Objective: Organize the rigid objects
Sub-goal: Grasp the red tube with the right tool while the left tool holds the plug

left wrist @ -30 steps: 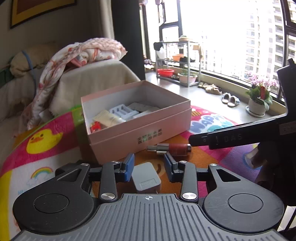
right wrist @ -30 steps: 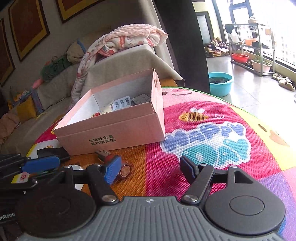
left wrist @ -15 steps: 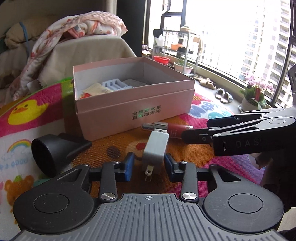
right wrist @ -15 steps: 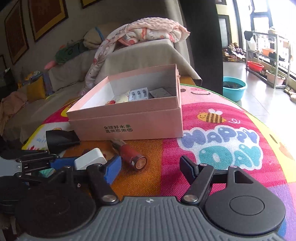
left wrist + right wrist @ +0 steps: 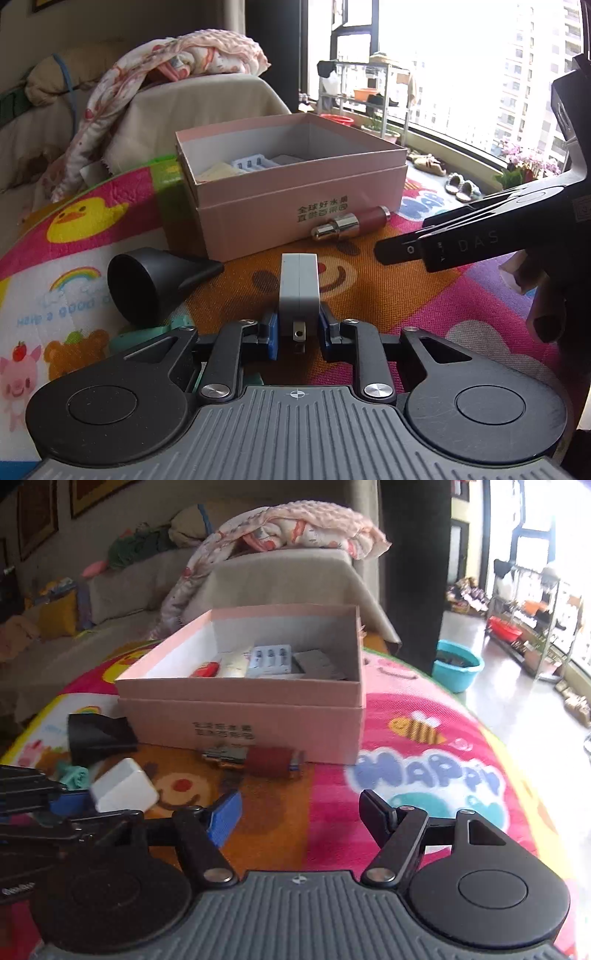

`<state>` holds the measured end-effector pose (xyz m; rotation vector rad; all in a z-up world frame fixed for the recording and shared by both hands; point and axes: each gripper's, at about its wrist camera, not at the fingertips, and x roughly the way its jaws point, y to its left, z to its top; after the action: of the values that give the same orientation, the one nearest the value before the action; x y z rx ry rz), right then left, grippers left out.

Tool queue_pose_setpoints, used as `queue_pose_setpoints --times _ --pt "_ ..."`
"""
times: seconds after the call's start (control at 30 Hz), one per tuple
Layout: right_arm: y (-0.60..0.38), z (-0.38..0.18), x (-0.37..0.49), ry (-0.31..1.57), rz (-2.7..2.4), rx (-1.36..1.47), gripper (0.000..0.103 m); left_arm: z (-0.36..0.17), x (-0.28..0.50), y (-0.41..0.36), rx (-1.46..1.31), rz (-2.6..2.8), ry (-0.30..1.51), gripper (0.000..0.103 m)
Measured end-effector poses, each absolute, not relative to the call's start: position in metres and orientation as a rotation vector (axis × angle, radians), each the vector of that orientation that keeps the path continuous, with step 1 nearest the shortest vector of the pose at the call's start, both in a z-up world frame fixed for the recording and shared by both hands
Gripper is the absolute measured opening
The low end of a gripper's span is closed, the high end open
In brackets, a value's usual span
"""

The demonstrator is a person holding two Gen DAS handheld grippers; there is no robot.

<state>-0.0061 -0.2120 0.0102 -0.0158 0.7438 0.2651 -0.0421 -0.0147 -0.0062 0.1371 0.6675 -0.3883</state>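
Where mat ribs, boxy smooth charger (image 5: 298, 286), matte box (image 5: 295, 206)

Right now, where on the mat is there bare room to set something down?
Free: the pink "HAPPY" stretch of the mat, right of the pink box, ahead of the open right claw. Crowded: the orange strip before the box, with lipstick tube, black nozzle and the white charger in the left claw.

Lipstick (image 5: 351, 223) before box (image 5: 295, 199)
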Motion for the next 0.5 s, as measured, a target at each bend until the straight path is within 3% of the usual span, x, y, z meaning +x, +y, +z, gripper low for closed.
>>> queue_pose_setpoints --times 0.3,0.5 --pt "-0.175 0.004 0.024 0.771 0.229 -0.014 0.085 -0.007 -0.046 -0.01 0.087 -0.375 0.67 0.025" --pt "-0.162 -0.001 0.021 0.732 0.197 -0.085 0.082 -0.004 -0.039 -0.003 0.013 -0.38 0.689 0.026"
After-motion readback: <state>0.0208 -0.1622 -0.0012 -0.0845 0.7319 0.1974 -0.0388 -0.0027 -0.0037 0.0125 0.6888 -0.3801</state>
